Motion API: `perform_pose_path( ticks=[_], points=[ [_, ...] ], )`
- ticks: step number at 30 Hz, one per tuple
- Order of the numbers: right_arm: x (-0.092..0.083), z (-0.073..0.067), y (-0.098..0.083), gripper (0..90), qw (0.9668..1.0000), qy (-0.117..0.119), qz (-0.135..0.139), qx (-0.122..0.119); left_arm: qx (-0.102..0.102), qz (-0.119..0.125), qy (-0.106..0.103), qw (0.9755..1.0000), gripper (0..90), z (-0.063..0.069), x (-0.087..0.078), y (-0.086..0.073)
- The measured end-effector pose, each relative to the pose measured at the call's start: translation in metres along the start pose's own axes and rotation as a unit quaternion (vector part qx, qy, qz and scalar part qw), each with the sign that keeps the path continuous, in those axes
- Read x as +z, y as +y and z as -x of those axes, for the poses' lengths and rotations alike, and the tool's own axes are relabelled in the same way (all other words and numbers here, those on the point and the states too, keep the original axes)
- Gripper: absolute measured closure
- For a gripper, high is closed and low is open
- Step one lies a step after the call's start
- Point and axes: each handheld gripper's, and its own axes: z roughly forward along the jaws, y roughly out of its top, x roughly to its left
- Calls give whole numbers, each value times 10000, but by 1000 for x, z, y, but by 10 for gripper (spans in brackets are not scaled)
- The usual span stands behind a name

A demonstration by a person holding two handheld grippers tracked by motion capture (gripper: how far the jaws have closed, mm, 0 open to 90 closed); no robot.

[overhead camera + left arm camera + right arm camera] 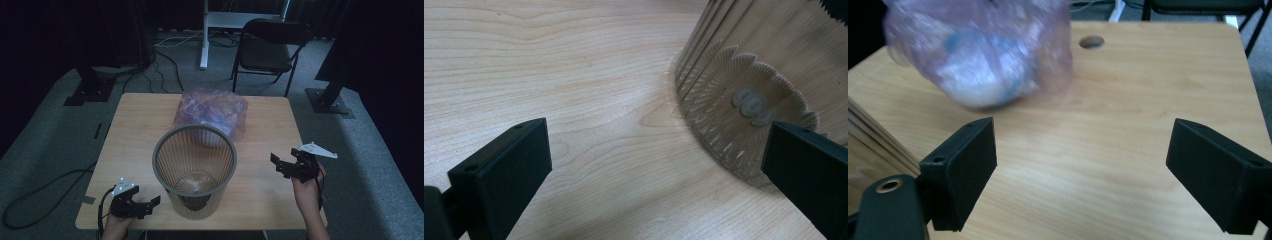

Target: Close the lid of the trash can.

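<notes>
Work not begun, by appearance: left gripper [154, 202] and right gripper [276, 163] both gape empty beside the ribbed bin [194, 170], near the table's [135, 120] front edge. Purple bag [212, 112] lies untouched toward the far edge.

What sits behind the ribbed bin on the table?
A crumpled purple plastic bag lies behind the ribbed bin, holding something white and blue. The bin's rim covers the bag's near bottom edge.

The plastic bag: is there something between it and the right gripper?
Nothing visible is. The right gripper, jaws open, faces the plastic bag across bare table. The bin stands off to that gripper's left, not in the path.
</notes>
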Motion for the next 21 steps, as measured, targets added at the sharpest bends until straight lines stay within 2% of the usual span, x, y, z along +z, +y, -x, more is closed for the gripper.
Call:
perform_pose_path(
  ticks=[13,21],
  points=[
    [3,38,-57,123,9984,-355,-312,319,-19,-8,13,10000,0,1,0,0],
    [3,53,-84,122,9980,-543,-308,138,-30,1,12,10000,0,0,-1,0]
  ],
)
